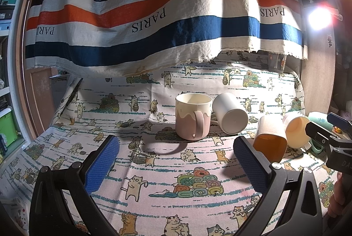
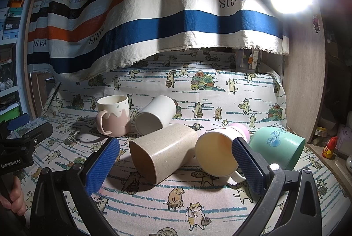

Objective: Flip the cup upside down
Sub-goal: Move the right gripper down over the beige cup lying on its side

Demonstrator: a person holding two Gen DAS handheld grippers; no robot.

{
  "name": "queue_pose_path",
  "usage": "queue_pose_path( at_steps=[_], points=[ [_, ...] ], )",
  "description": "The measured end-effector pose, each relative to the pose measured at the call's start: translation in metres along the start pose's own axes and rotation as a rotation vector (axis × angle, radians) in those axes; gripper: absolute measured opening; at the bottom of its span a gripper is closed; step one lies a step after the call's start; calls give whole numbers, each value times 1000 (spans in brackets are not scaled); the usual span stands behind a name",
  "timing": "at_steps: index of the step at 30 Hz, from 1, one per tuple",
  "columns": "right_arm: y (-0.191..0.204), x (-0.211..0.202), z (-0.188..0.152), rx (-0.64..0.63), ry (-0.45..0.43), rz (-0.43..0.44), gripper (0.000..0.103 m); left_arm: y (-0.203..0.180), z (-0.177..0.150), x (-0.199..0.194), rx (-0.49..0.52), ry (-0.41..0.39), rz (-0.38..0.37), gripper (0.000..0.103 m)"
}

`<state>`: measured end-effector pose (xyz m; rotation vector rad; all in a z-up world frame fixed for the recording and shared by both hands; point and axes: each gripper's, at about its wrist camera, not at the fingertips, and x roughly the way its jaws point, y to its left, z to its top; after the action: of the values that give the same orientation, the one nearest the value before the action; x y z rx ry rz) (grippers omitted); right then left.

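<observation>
- My left hand-held gripper (image 1: 176, 162) hung wide and empty over the cat-print cloth (image 1: 167, 209) that covered the surface, with its blue pads (image 1: 103, 166) well apart.
- My right hand-held gripper (image 2: 176, 162) was just as wide and held nothing; its right pad sat in front of the white mug (image 2: 214, 153), though I could not tell whether it touched.
- Nearest to the right one lay the beige cup (image 2: 164, 151) on its side, its mouth turned towards me, just beside the white mug, which also lay on its side with its mouth facing me.
- The green cup (image 2: 278, 148) lay tipped over to the right of those two.
- Farther back stood the pink mug (image 1: 192, 118), the only one upright, with its handle facing my left gripper, and I judged it to be the cup to flip.
- A white cup (image 1: 230, 113) lay on its side right against it, bottom towards me.
- I judged the best grip to be across the pink body, below the rim and clear of the handle, approached from the left so the white cup was not knocked.
- It would need lifting clear before turning, then setting down rim-first on a bare patch of cloth.
- The striped curtain (image 1: 154, 16) hung behind everything.
</observation>
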<state>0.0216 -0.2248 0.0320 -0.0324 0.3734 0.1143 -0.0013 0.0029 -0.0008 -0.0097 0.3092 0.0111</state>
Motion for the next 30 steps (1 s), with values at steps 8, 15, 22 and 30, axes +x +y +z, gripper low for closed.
queue_pose_path(
  at_steps=[8,15,22,30],
  points=[
    [0,0,0,-1,1,0,103,3,1,-2,-4,8,3,103],
    [0,-1,0,4,-5,3,103,5,-1,1,-15,3,-62,103],
    [-21,-18,0,44,-16,-12,103,-8,5,-2,24,86,-21,103],
    [-58,-40,14,43,-20,-66,103,-21,23,2,-37,163,-168,103]
  ],
)
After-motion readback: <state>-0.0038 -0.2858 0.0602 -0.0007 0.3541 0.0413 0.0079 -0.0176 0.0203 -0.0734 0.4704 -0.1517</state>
